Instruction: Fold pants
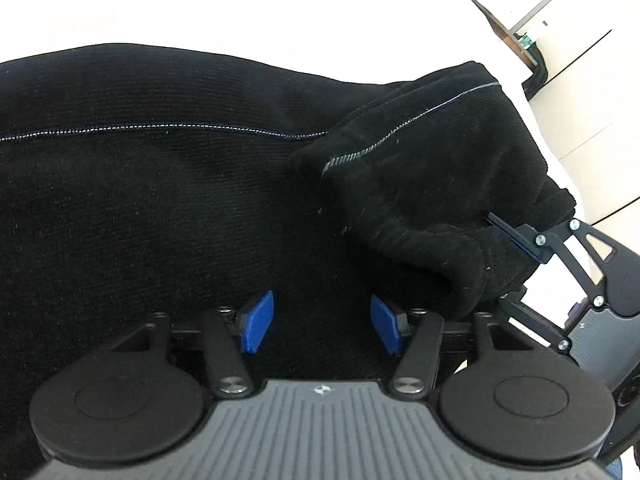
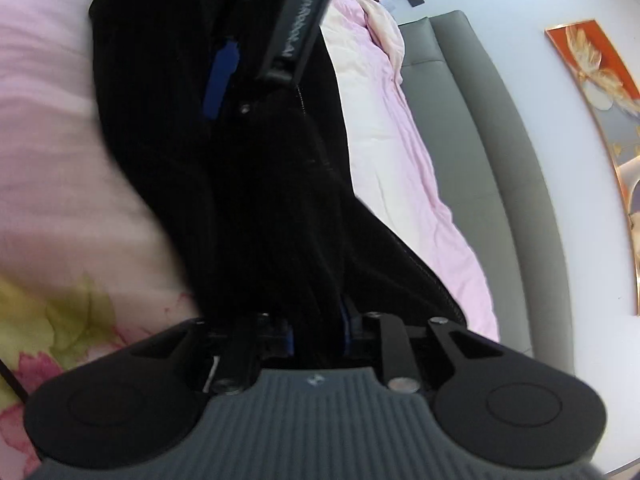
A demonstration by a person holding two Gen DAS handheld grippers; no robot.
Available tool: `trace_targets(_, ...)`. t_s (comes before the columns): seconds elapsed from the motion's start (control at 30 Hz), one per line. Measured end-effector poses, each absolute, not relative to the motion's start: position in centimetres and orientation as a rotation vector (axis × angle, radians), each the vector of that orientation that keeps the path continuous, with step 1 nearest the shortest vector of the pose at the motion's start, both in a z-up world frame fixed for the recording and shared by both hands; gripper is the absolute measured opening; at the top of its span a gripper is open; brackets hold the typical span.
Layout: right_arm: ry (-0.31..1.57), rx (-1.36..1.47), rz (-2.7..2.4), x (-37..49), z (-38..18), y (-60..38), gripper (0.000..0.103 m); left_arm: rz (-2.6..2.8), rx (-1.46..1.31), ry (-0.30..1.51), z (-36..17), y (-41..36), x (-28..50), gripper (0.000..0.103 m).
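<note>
Black ribbed pants (image 1: 160, 200) lie spread over the bright bed, a pale stitched seam running across them. My left gripper (image 1: 323, 325) stands open just over the cloth; its blue pads (image 1: 260, 322) are apart, with flat fabric between them and no grip showing. At the right, my right gripper (image 1: 496, 256) is shut on a bunched fold of the pants, lifted off the rest. In the right wrist view the pants (image 2: 248, 200) stretch away from the right gripper (image 2: 319, 332), whose pads are buried in the cloth. The left gripper's blue pad (image 2: 222, 76) shows at the far end.
The pants rest on a pink sheet (image 2: 400, 160) with a floral cover (image 2: 60, 320) at the near left. A grey padded headboard (image 2: 500, 160) and an orange painting (image 2: 600, 80) stand at the right. Pale cabinets (image 1: 580, 40) lie beyond the bed's edge.
</note>
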State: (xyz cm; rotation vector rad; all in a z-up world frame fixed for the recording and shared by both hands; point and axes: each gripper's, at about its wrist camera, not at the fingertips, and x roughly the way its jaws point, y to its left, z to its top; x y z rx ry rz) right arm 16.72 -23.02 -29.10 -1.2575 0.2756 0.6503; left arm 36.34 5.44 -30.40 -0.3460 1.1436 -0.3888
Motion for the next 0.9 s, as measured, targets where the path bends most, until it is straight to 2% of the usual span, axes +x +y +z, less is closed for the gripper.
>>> trace_targets(0.07,0.308,-1.194,0.650,17.5,-28.2,-23.5,0.020,-0.388,-0.365,1.142,-30.4,6.1,36.2,0.066)
trace_targets(0.17,0.302,-1.250,0.642,17.7,-27.9,-23.2,0.024,-0.366,-0.384,1.143,-30.5,7.2,35.9,0.066)
trace_targets(0.33,0.300,-1.204,0.735,16.1,-25.6,-23.7,0.034,-0.350,-0.343,1.082,-28.0,7.5,34.7,0.066)
trace_targets(0.47,0.581,-1.017,0.801,16.9,-23.5,-24.3,0.033,-0.389,-0.300,0.996,-26.4,6.4,34.0,0.066)
trace_targets(0.57,0.716,-0.804,0.846,18.2,-20.9,-25.7,0.036,-0.434,-0.257,0.945,-24.8,5.0,33.9,0.068)
trace_targets(0.83,0.699,-0.252,0.577,23.9,-14.2,-32.4,0.034,-0.555,-0.208,0.851,-22.1,1.3,35.1,0.070)
trace_targets(0.87,0.706,-0.193,0.513,25.1,-14.2,-33.2,0.031,-0.563,-0.204,0.846,-21.9,0.3,35.5,0.070)
trace_targets(0.9,0.720,-0.152,0.468,25.8,-14.5,-33.7,0.015,-0.573,-0.200,0.848,-22.1,-0.2,35.7,0.070)
